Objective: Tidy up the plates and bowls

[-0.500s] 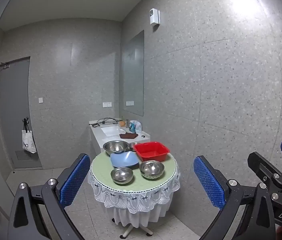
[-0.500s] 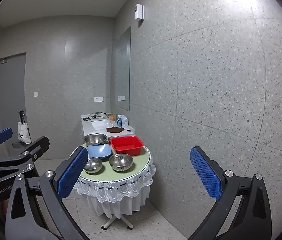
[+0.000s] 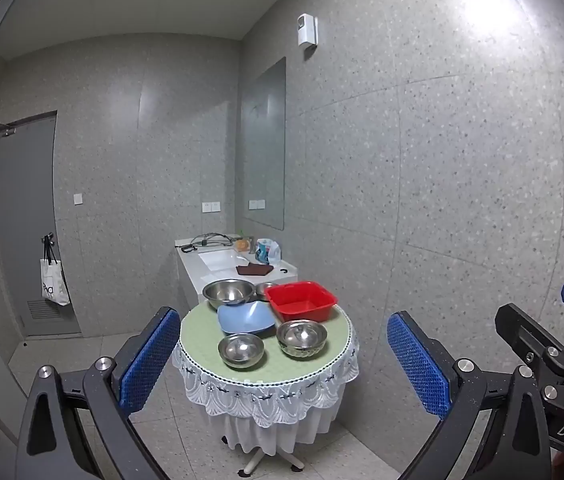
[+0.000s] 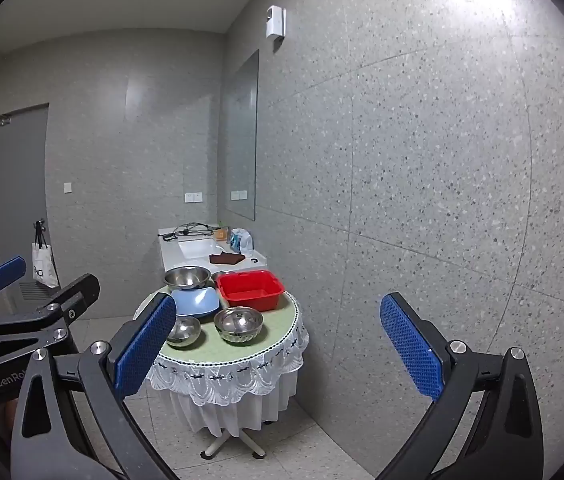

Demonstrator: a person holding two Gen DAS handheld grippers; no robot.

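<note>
Left gripper [image 3: 282,364], right gripper [image 4: 277,356]: both agape, empty; approach: close squarely on round table [image 3: 201,344], near steel bowls [image 3: 241,350] first

- The right gripper [image 4: 277,344] stood wide open and empty.
- Ahead of it, well apart, a round table [image 4: 277,338] bore steel bowls [image 4: 237,322], a blue plate [image 4: 195,302] and a red basin [image 4: 250,289].
</note>
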